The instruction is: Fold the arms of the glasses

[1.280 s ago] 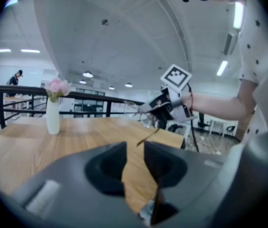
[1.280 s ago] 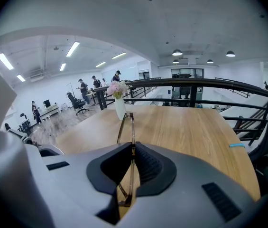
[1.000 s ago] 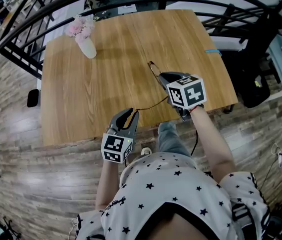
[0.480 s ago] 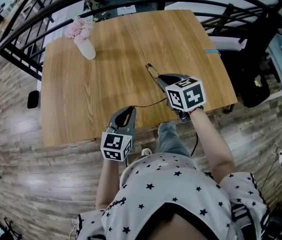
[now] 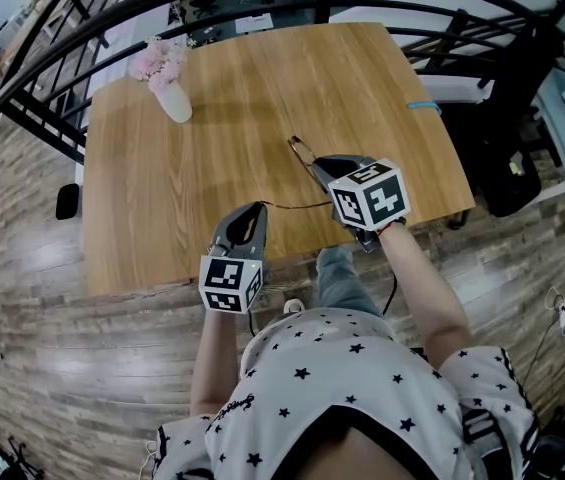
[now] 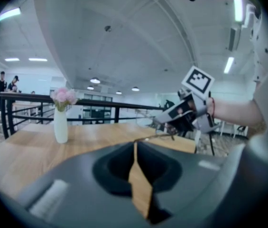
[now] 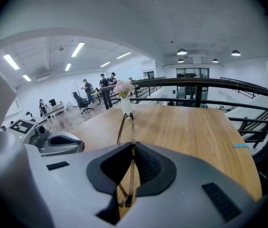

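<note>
You're at a wooden tabletop (image 5: 242,98) beside a black railing (image 7: 195,81), grey plank floor (image 5: 62,368) below, and strip lights (image 7: 77,49) on a white ceiling (image 7: 138,27).

The worktop (image 5: 212,118) is smooth, matt, pale wood with fine grain, the glasses (image 7: 132,127) have thin, glossy, brownish rims, the vase (image 5: 174,98) looks smooth white, and the floor (image 5: 62,348) is weathered-looking grey-brown planking.

The right hand-held gripper (image 5: 319,166) hides part of the glasses (image 5: 300,149).
</note>
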`<state>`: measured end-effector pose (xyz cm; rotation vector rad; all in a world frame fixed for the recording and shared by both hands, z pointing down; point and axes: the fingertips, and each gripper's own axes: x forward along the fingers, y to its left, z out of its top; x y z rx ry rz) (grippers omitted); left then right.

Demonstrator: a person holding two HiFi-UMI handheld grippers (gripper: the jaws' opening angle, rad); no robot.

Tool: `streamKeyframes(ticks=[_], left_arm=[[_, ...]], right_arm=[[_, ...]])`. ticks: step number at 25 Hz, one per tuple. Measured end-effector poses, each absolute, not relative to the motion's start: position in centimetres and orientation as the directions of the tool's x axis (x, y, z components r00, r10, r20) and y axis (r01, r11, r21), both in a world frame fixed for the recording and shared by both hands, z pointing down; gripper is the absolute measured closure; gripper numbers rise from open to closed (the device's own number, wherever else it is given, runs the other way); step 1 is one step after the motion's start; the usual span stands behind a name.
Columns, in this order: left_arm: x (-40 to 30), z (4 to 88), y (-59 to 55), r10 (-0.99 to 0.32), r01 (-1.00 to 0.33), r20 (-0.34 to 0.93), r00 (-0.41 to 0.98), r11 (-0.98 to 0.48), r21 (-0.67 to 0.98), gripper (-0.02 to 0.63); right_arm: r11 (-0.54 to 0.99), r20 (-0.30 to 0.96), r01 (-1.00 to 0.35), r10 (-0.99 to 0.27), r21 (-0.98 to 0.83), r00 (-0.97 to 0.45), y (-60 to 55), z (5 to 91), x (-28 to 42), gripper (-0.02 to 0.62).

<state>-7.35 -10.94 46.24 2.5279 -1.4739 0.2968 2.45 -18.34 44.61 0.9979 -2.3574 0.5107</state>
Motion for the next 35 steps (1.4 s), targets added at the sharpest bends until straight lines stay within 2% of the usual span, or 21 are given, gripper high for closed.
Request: streamKeyframes(ticks=[35], left_arm=[[-6.5, 44.9, -14.2, -0.849, -0.885, 0.257, 0.462, -0.461, 0.066, 0.598]], right_arm=[[0.74, 0.615, -0.646, -0.423, -0.189, -0.665, -14.5, 45.9, -0.6, 0.563]])
